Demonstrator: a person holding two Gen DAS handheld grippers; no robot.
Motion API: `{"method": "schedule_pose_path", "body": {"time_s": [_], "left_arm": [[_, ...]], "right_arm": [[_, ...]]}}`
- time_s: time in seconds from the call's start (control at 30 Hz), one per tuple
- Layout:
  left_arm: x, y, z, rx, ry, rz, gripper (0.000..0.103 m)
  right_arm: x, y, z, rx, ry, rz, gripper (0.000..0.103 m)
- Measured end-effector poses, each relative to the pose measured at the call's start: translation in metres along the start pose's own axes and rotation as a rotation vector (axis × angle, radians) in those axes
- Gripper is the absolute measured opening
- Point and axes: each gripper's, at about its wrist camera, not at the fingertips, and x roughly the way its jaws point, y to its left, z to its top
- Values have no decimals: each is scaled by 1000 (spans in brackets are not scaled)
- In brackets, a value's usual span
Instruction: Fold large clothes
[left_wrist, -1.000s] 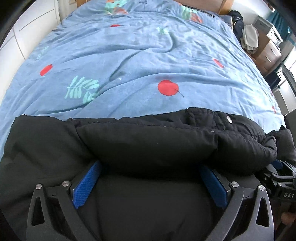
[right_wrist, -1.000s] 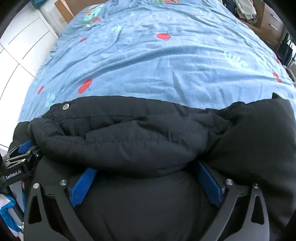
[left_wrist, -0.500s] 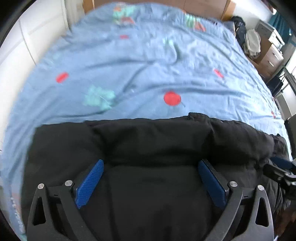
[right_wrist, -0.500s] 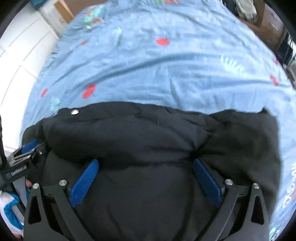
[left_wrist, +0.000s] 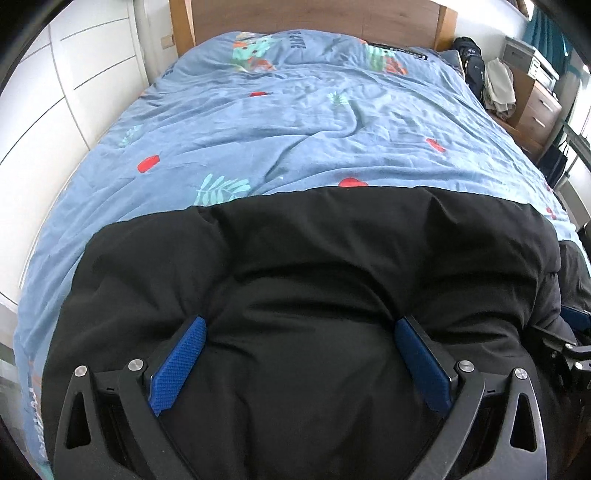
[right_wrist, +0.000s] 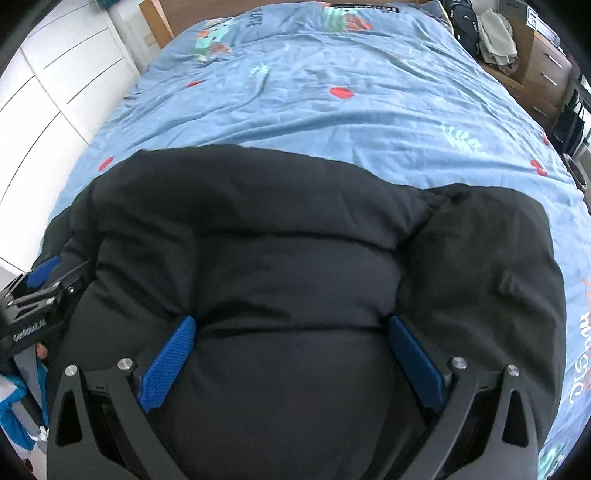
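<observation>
Two grippers work side by side over a black padded jacket (left_wrist: 314, 266) that lies across the near end of a bed, on a blue duvet cover (left_wrist: 303, 122). The left gripper (left_wrist: 299, 328) has its fingers spread wide, the blue textured pads (left_wrist: 177, 365) pressing into puffy fabric that bulges up between them; nothing is pinched. The right gripper (right_wrist: 291, 321) stands the same way, pads (right_wrist: 168, 363) set far apart with a soft mound of jacket (right_wrist: 295, 240) swelling between them.

The jacket is matte, thick and quilted, its surface falling in broad rounded billows with shallow creases. Its far edge runs fairly straight across the duvet. In the right wrist view a deep fold divides the main bulk from a flatter panel on the right.

The duvet cover (right_wrist: 332, 74) is thin cotton, wrinkled, printed with red cherries, teal leaves and cartoon figures near the wooden headboard (left_wrist: 314, 14). White panelled wardrobe doors (left_wrist: 74, 74) stand to the left, a wooden drawer unit (left_wrist: 535, 107) to the right.
</observation>
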Motion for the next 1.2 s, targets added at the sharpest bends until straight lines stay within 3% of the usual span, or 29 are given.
{"method": "schedule_pose_path", "body": {"time_s": [0.73,1.2], "left_arm": [[-21,5,-23,-20,-15,35,101],[-45,17,-43,-37,-16,73,101]], "right_arm": [[-26,-40,-27,28,-7,1,103],[-54,-80,-65,86,16,-82,103]]}}
